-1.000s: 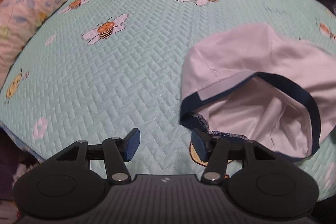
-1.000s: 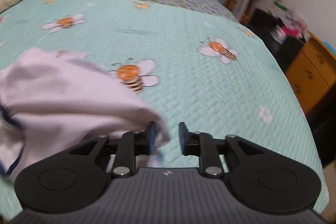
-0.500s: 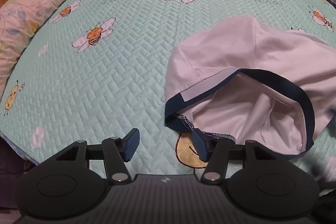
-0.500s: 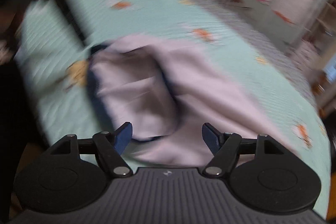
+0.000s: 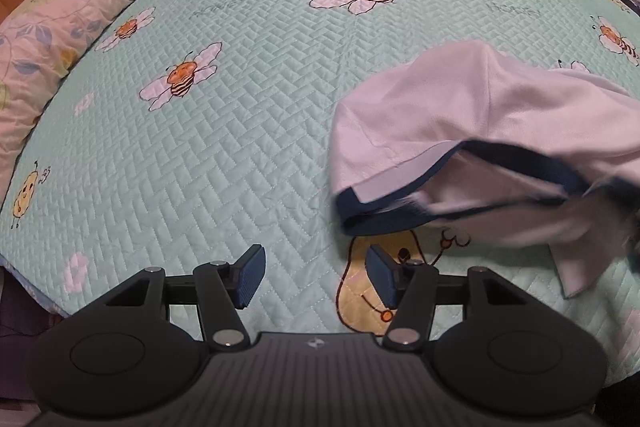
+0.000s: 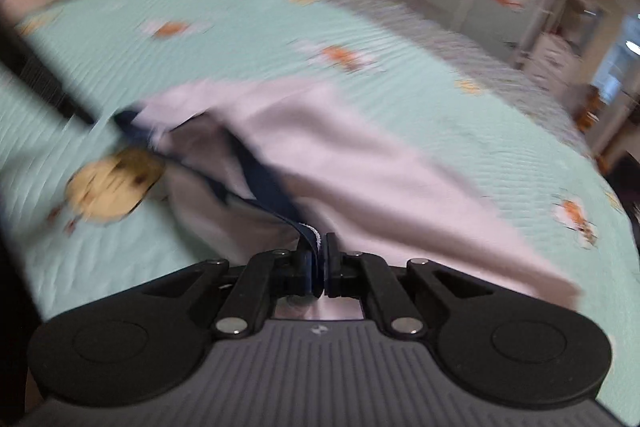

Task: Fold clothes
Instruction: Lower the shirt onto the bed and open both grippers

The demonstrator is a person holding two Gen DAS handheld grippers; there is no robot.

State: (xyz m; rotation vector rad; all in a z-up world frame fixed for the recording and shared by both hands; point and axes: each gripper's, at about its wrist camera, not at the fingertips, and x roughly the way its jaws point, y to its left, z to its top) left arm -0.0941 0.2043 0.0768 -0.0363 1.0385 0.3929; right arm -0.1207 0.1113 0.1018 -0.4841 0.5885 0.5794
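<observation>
Right wrist view, though blurred, shows the right gripper (image 6: 318, 259) clamped on the navy-trimmed white garment (image 6: 360, 163), apparently its hem; the left gripper (image 5: 316, 277) gapes empty over the mint bee-print quilt (image 5: 240, 131).

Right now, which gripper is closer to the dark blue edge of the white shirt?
The right gripper: it is shut on the shirt's dark blue edge. The left gripper is open above the quilt, just short of that edge and not touching it.
</observation>
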